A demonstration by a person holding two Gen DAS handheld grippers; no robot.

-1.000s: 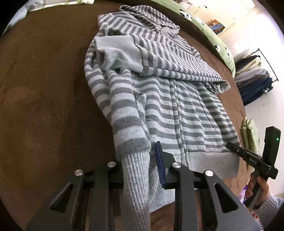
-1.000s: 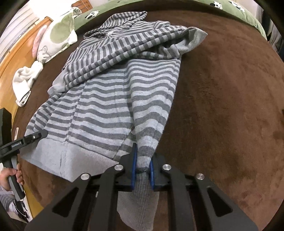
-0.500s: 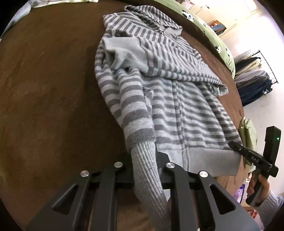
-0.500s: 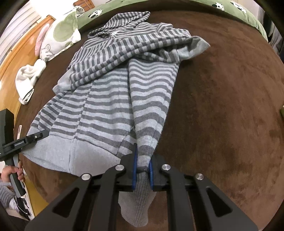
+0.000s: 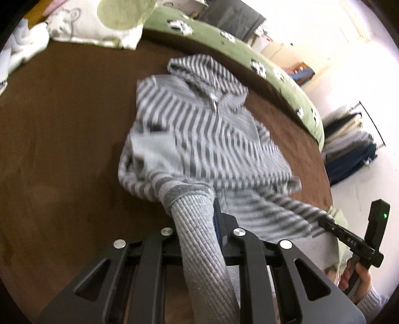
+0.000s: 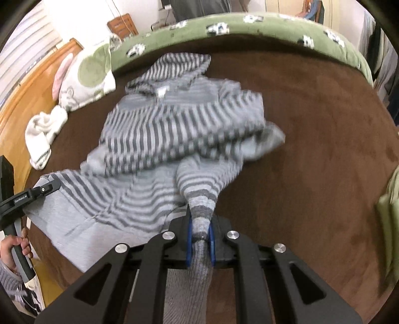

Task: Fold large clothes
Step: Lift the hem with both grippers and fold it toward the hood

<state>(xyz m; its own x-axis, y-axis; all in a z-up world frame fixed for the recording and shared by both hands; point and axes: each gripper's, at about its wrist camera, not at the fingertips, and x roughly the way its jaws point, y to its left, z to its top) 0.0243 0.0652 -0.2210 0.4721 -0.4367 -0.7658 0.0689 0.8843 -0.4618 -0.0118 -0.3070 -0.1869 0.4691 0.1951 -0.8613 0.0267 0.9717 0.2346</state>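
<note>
A grey striped hoodie (image 5: 199, 129) (image 6: 174, 129) lies on a brown bedspread (image 5: 57, 154) (image 6: 311, 149), hood towards the far side. My left gripper (image 5: 197, 224) is shut on the ribbed cuff (image 5: 199, 239) of one sleeve, lifted off the bed. My right gripper (image 6: 200, 234) is shut on the other sleeve's cuff (image 6: 200, 224), also raised, and the lower body of the hoodie bunches towards the hood. Each view shows the other gripper at its edge, held by a hand (image 5: 359, 276) (image 6: 15, 249). The picture is blurred by motion.
A green patterned bolster (image 5: 249, 57) (image 6: 249, 27) runs along the bed's far edge. A white and green plush pillow (image 6: 84, 74) (image 5: 99, 22) and a white towel (image 6: 42, 134) lie at the far left. A clothes rack (image 5: 354, 144) stands at the right. A green folded item (image 6: 389, 206) sits at the right edge.
Both grippers rose and moved towards the hood, pulling the two sleeves up and bunching the hoodie's lower half. The left gripper closed onto its cuff at the start.
</note>
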